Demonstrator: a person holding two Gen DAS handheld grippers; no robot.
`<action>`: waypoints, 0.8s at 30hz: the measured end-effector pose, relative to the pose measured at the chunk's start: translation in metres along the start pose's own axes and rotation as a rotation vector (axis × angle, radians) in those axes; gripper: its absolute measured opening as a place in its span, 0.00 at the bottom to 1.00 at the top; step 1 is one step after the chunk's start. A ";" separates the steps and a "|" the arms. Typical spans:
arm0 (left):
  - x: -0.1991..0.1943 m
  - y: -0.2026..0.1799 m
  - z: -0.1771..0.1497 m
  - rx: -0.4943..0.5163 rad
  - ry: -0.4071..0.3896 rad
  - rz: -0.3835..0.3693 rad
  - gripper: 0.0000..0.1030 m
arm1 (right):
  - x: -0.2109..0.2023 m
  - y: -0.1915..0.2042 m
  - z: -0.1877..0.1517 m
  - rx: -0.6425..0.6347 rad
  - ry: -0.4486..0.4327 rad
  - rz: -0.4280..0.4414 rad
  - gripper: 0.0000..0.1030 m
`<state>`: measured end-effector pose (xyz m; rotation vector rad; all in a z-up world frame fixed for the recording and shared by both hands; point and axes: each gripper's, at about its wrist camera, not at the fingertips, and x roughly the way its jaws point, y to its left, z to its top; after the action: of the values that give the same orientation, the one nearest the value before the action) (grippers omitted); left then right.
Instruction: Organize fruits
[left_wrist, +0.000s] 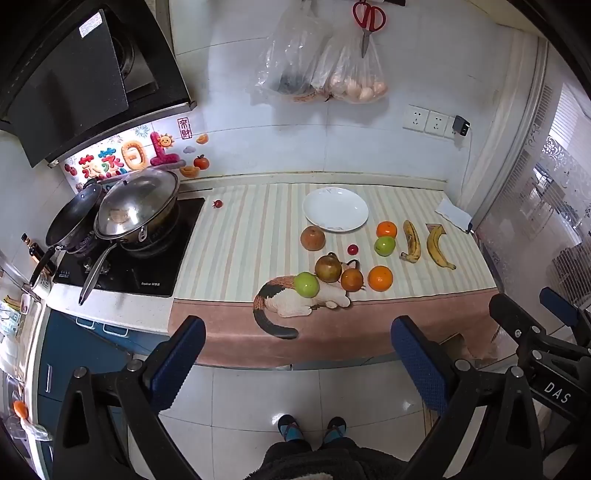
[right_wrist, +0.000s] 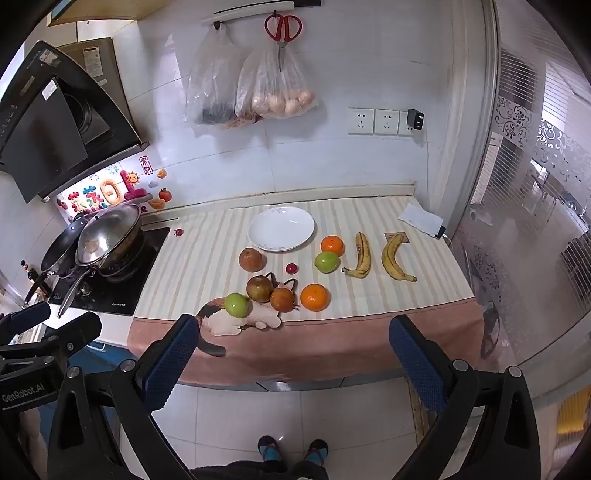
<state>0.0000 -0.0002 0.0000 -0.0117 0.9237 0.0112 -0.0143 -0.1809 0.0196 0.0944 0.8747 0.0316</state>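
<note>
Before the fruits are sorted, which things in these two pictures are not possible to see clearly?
- Dark contents of the left hanging bag: both views, blurred by crumpled plastic.
- Brown fruits: both views, too small to name the kind.
- Pan under the lid: both views, the lid hides what is inside.
- Plate pattern: too small to read.
- Cat print: fruits cover its head.

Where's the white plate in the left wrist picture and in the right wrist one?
Left wrist: the white plate lies right of center, at the back of the striped cloth.
Right wrist: the white plate lies near center, left of the bananas.
Shared landmark: the red scissors hanging on the wall above.
</note>
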 end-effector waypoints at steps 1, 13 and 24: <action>0.000 0.000 0.000 0.000 -0.001 0.002 1.00 | 0.000 0.000 0.000 -0.002 0.005 -0.001 1.00; -0.002 -0.001 -0.001 -0.005 -0.001 0.000 1.00 | 0.003 -0.002 0.003 -0.004 0.010 -0.007 1.00; 0.003 0.003 -0.001 0.001 0.003 -0.003 1.00 | 0.009 0.005 0.006 -0.009 0.020 0.003 1.00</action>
<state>0.0005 0.0023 -0.0032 -0.0118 0.9268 0.0078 -0.0039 -0.1760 0.0173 0.0867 0.8945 0.0393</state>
